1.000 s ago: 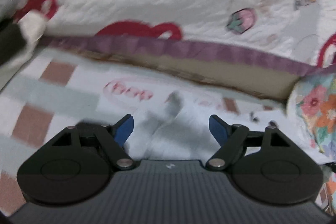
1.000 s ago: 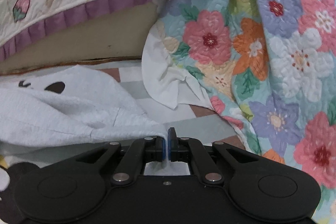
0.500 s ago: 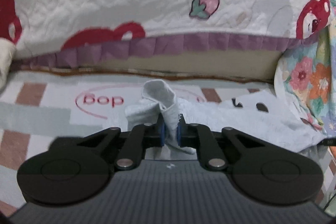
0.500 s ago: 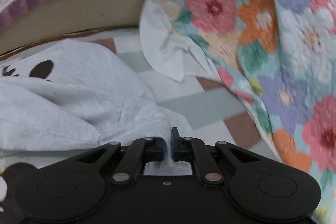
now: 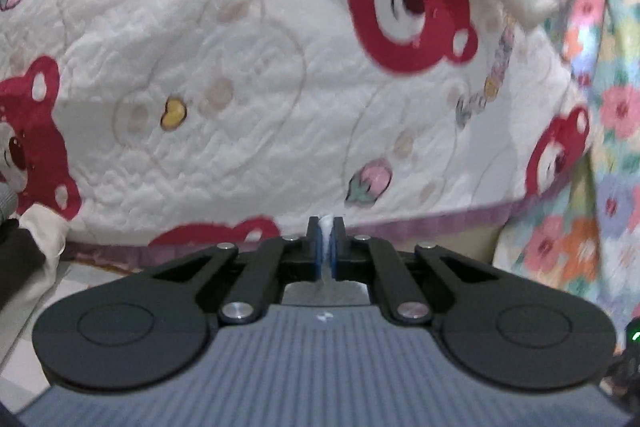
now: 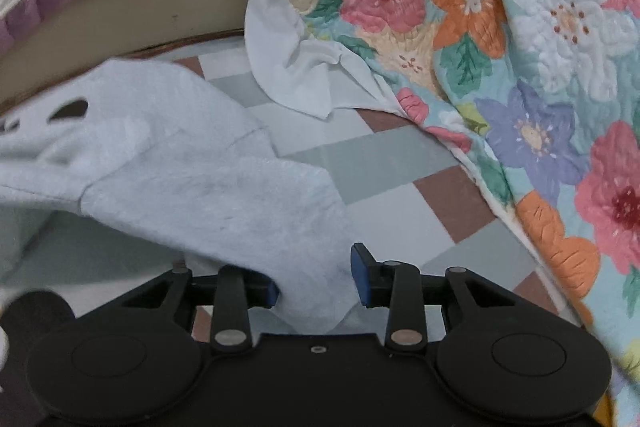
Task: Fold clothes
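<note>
The left gripper (image 5: 327, 243) pinches a fold of the white garment (image 6: 208, 187); the right gripper (image 6: 316, 277) has its jaws opening, cloth loose between them.

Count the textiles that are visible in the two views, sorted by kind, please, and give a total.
Quilts: 2, the bear quilt and the floral quilt
Garments: 1, the white garment
Other cloths: 1, the white cloth beside the floral quilt
Total: 4
</note>
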`<state>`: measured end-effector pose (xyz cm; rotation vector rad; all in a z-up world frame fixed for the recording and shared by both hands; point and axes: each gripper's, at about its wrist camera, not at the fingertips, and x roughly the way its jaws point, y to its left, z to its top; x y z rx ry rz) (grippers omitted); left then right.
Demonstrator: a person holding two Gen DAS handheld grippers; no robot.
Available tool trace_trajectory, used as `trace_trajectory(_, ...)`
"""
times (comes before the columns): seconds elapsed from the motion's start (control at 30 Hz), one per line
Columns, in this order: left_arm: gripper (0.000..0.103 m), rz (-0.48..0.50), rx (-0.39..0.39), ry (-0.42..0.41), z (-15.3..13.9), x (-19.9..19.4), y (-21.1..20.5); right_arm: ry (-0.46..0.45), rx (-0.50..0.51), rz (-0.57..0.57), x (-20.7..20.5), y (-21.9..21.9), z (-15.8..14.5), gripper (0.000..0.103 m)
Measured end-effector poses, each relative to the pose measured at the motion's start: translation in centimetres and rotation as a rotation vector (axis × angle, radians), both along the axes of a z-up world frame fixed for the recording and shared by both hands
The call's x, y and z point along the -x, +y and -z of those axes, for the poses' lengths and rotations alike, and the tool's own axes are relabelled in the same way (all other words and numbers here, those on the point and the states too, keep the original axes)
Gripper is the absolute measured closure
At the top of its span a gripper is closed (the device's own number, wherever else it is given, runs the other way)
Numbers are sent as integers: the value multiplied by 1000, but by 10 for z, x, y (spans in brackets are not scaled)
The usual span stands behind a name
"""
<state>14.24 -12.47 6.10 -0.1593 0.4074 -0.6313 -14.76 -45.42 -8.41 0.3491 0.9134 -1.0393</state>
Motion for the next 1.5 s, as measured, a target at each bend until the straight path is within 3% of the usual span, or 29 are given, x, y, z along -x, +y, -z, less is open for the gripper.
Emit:
trace_trajectory(0.07,100,3,39,137,17,-16,5,16,40,-40,-1,3,0,70)
trace_trajectory(0.1,100,10,70,212,26,-23,8,16,72,-66,-1,6,-2,80)
trace_trajectory(0.13,100,15,96,264,33,-29,10,11,97,-84,-2,7,-6,98)
trace_trajectory(0.2,100,50,181,364,47,-41,17,5,148,-100,-4,8,-15,98)
trace_trajectory(0.3,100,121,435,607,79,-60,36,14,250,-105,-9,10,-31,100)
trace_trajectory(0.37,100,131,487,660,85,-64,44,-2,336,-76,-8,10,-45,100)
trace_trajectory(0.47,100,139,441,600,76,-60,49,-100,408,27,-1,-4,-74,100)
trace_trajectory(0.57,99,145,391,645,82,-63,46,-100,417,29,-5,-19,-81,100)
trace_trajectory(0.67,97,138,287,714,100,-64,35,-86,387,16,-7,-22,-67,99)
trace_trajectory(0.73,85,164,167,767,111,-65,27,-85,353,13,-3,-16,-52,99)
trace_trajectory(0.77,61,181,52,791,116,-63,19,-82,337,11,-1,-14,-45,99)
trace_trajectory(0.8,56,191,-71,788,120,-60,9,-67,324,13,1,-12,-38,99)
trace_trajectory(0.83,57,182,-142,753,120,-57,4,-52,311,14,3,-11,-31,99)
trace_trajectory(0.87,57,171,-153,737,121,-55,4,-37,298,15,5,-9,-24,99)
trace_trajectory(1.0,56,208,-36,762,123,-56,11,-29,260,34,15,-10,-10,99)
trace_trajectory(1.13,55,204,-108,749,125,-52,12,-23,250,23,15,-12,-7,98)
trace_trajectory(1.23,55,202,-80,794,132,-44,18,-37,244,26,13,-14,-7,98)
trace_trajectory(1.27,59,213,-76,789,133,-39,19,-43,244,31,13,-15,-6,98)
trace_trajectory(1.3,73,246,-75,756,131,-32,19,-49,244,38,12,-16,-5,98)
trace_trajectory(1.37,102,360,-81,613,118,-17,14,-55,228,65,10,-17,2,98)
trace_trajectory(1.5,102,384,-124,463,99,-1,4,-69,216,88,5,-17,13,97)
